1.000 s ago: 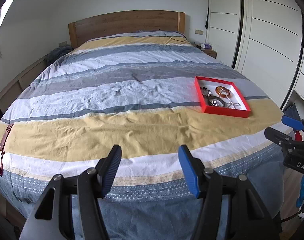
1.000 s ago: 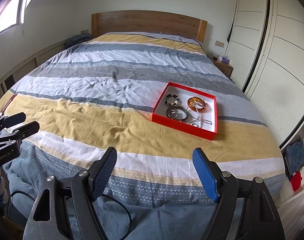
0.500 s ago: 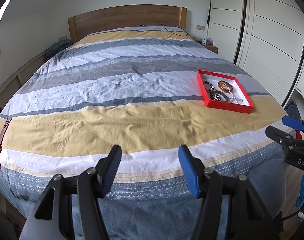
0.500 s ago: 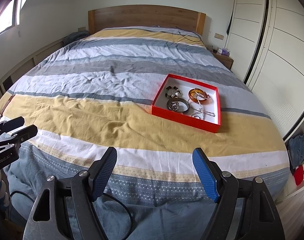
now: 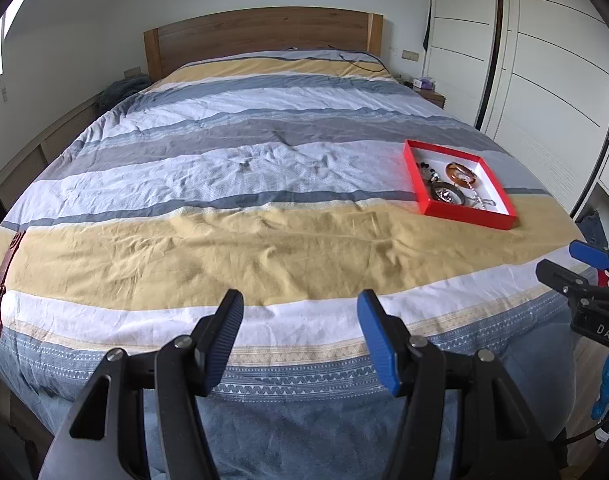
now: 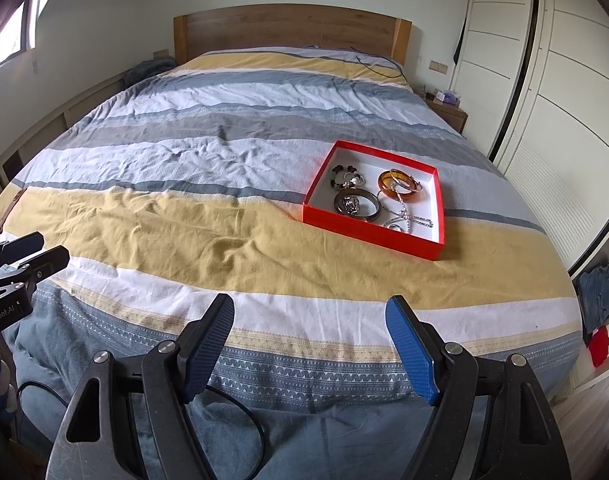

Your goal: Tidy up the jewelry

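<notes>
Red tray [image 6: 374, 232] — beyond right hand-held gripper [image 6: 310, 344].

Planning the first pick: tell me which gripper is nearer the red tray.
Right. The right gripper sits at the foot of the bed, with the red tray ahead and slightly right. The left gripper is farther over; from it the tray lies far to the right.

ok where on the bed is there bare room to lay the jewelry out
The yellow stripe left of the red tray is bare, as are the grey and white stripes toward the headboard. Crowded only inside the tray, where the bangles and chains overlap.
</notes>
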